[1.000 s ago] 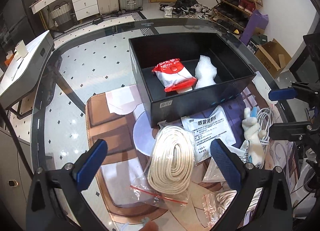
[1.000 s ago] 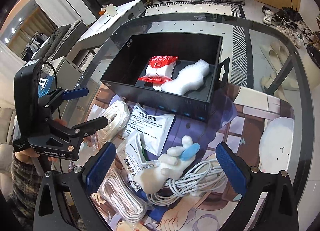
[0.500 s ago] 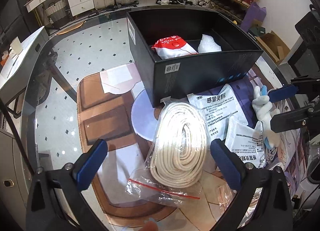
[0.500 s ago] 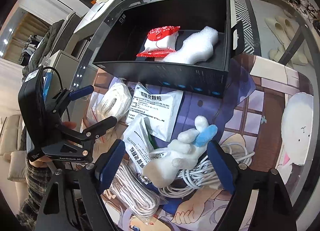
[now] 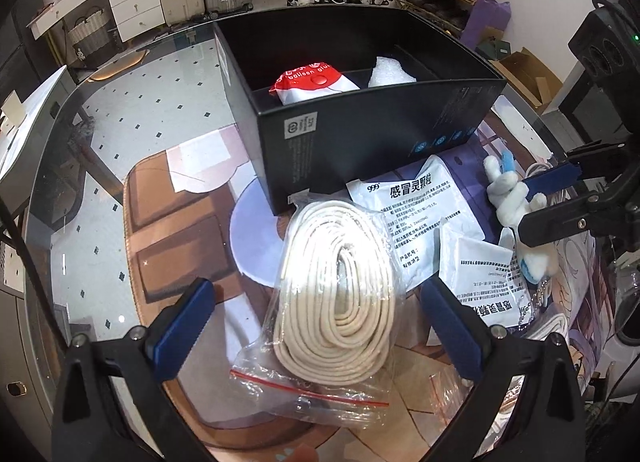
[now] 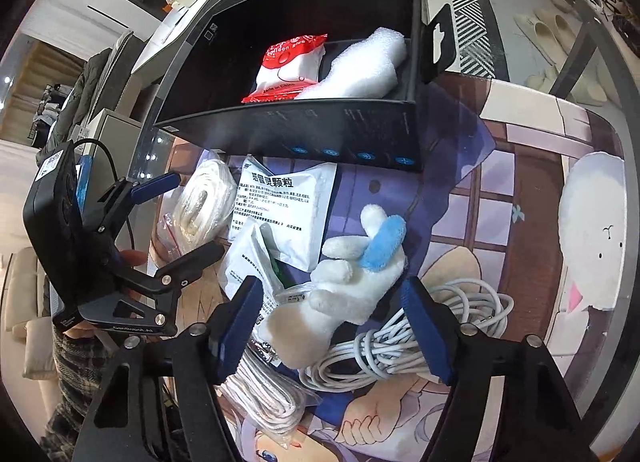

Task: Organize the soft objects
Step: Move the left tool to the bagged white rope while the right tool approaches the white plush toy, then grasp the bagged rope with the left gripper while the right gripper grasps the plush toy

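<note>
Peeking — red packet (image 5: 316, 80) behind box wall (image 5: 372, 138)

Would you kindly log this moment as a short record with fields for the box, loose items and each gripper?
box: black box, open top, on the glass table
in box: red-and-white packet; white foam piece
loose: bagged rope coil; white sachets; plush toy; white cable
left gripper: jaws open astride the rope coil
right gripper: jaws just been closing around the plush toy, not yet pressing
</note>
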Available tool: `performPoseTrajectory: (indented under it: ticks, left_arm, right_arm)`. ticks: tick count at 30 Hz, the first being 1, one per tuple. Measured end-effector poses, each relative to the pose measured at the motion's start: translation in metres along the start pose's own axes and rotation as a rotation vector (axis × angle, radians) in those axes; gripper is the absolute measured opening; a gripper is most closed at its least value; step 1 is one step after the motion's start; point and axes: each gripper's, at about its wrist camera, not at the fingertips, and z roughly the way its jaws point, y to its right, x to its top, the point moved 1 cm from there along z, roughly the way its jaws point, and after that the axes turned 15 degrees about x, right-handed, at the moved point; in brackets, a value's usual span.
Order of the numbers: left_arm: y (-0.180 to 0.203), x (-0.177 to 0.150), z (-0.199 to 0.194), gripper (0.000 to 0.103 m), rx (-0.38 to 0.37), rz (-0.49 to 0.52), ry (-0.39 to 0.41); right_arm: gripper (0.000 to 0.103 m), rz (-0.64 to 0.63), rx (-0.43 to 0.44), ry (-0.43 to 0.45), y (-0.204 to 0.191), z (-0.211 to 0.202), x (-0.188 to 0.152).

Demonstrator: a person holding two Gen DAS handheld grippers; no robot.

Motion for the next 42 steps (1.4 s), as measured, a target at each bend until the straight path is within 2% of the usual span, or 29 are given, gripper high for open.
performPoseTrajectory:
  ticks: [2,8,11,20,23,26,28,29,31,33,42]
  left_arm:
    - [0.002,-0.001,0.001,0.103,0.013,0.010,0.004]
    - [0.007,-0.002,0.005,0.103,0.049,0.034,0.017]
    - [0.008,-0.003,0.005,0.103,0.056,0.037,0.023]
    - [0.008,-0.001,0.005,0.102,0.060,0.040,0.013]
    - [0.011,-0.002,0.001,0.095,0.062,0.037,0.024]
    - [0.014,-0.001,-0.004,0.076,0.058,0.042,0.031]
    - [0.013,0.000,-0.007,0.054,0.056,0.037,0.040]
    - [0.013,0.000,-0.008,0.050,0.058,0.033,0.043]
    - [0.011,-0.001,-0.008,0.045,0.054,0.031,0.043]
    - [0.011,-0.002,-0.009,0.042,0.048,0.032,0.037]
    - [0.013,-0.004,-0.013,0.034,0.030,0.013,0.009]
  right_arm:
    - [0.062,0.006,-0.010,-0.008,0.002,0.003,0.001]
    - [0.057,-0.028,-0.061,-0.014,-0.006,0.010,0.003]
    - [0.044,-0.046,-0.100,-0.018,-0.008,0.014,0.005]
    - [0.042,-0.077,-0.086,-0.005,-0.007,0.010,0.005]
    - [0.042,-0.081,-0.071,0.016,-0.005,0.001,0.003]
    - [0.042,-0.087,-0.063,0.027,-0.005,-0.004,0.003]
    - [0.041,-0.095,-0.061,0.034,-0.007,-0.006,0.003]
    - [0.042,-0.100,-0.060,0.040,-0.008,-0.009,0.001]
    - [0.041,-0.105,-0.053,0.053,-0.009,-0.013,0.002]
    - [0.029,-0.113,-0.051,0.054,-0.011,-0.015,0.001]
    - [0.026,-0.118,-0.052,0.041,-0.005,-0.008,0.002]
